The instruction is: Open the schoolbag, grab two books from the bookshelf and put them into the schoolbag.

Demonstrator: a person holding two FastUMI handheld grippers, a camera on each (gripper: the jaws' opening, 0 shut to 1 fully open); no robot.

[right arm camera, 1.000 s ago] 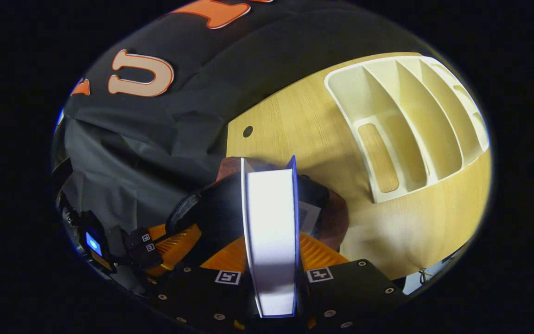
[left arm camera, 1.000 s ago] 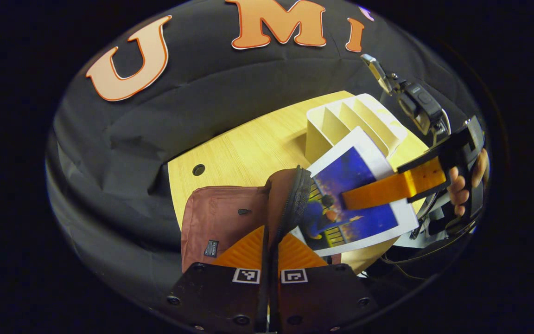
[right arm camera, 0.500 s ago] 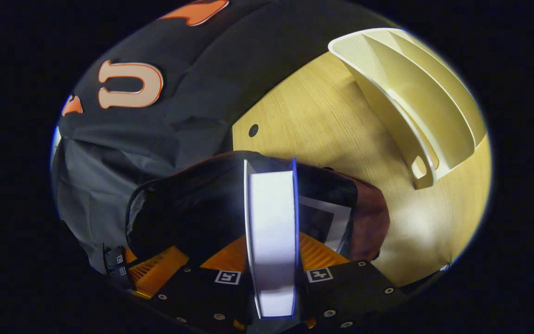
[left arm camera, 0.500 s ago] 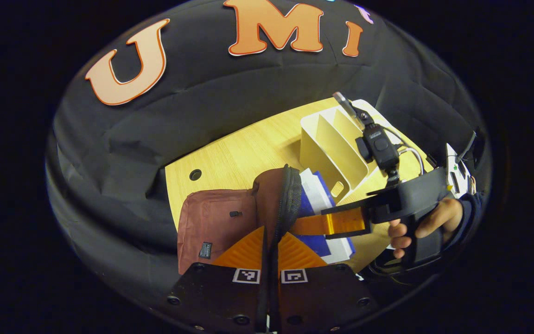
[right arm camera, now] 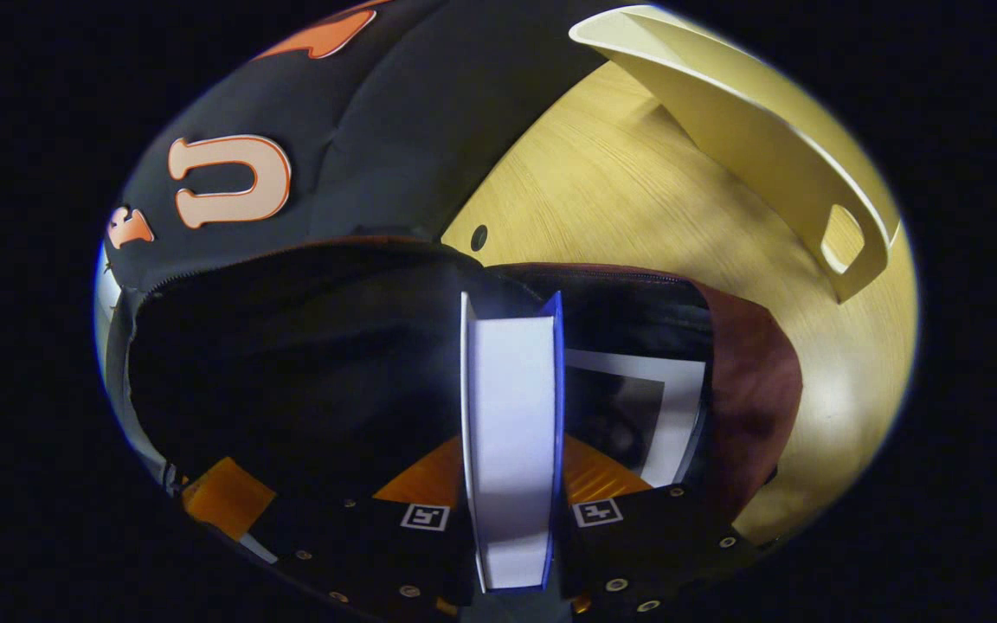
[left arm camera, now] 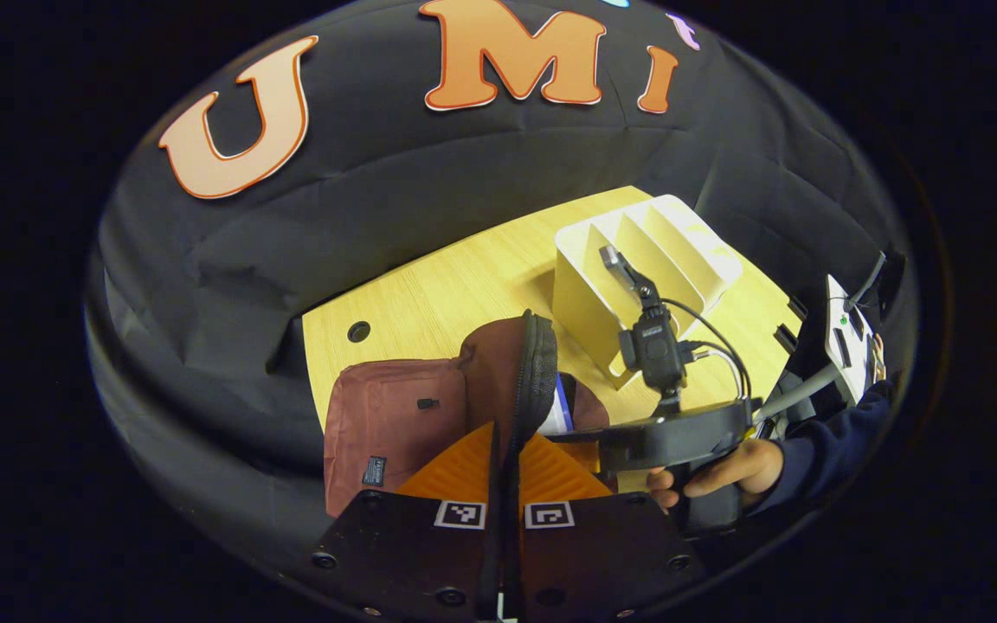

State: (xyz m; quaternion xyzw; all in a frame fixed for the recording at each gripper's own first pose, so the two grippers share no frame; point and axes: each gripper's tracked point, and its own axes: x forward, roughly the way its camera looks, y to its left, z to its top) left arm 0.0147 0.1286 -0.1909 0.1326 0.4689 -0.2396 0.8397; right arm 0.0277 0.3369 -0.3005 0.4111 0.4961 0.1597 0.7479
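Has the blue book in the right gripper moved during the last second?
Yes. In the left gripper view the book has sunk from beside the white bookshelf down into the schoolbag.

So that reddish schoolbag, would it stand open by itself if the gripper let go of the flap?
Probably not. The schoolbag is soft cloth lying slumped on the table, and its zip edge stands only where the left gripper pinches it. Released, it would likely flop over the book.
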